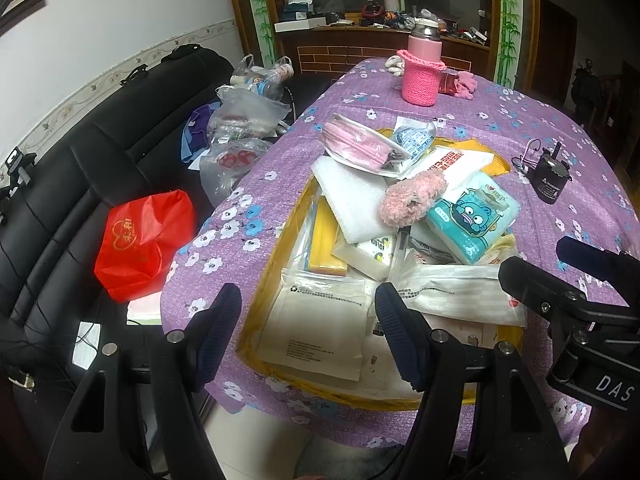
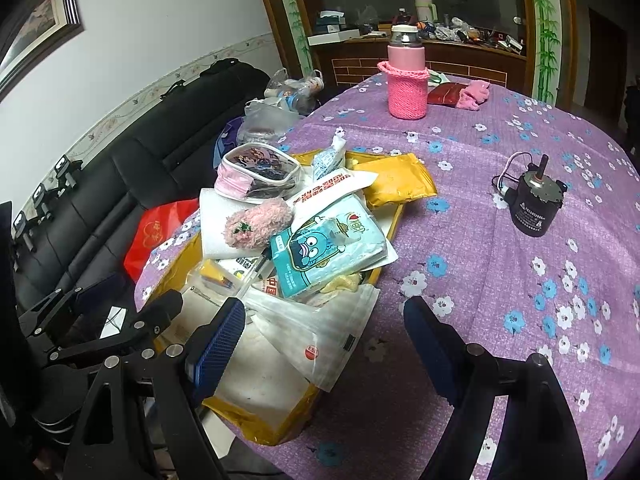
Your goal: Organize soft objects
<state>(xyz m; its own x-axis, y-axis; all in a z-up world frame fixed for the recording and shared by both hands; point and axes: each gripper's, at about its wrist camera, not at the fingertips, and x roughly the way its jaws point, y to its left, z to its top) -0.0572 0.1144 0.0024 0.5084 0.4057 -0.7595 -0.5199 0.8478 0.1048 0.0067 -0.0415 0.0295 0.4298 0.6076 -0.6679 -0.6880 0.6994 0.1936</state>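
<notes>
Left tongs [image 1: 308, 320] gape above white pouch [image 1: 316, 328]

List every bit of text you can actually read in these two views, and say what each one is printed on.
"DAS": white letters on the right gripper's black body, cut off at the picture's edge.
Red printing on the white packet: too blurred to read.
Logo on the blue cartoon tissue pack: too blurred.
Gold characters on the red plastic bag: unclear.
Fine print on the white mailer bag: too small.
Label on the black motor: too small.
</notes>
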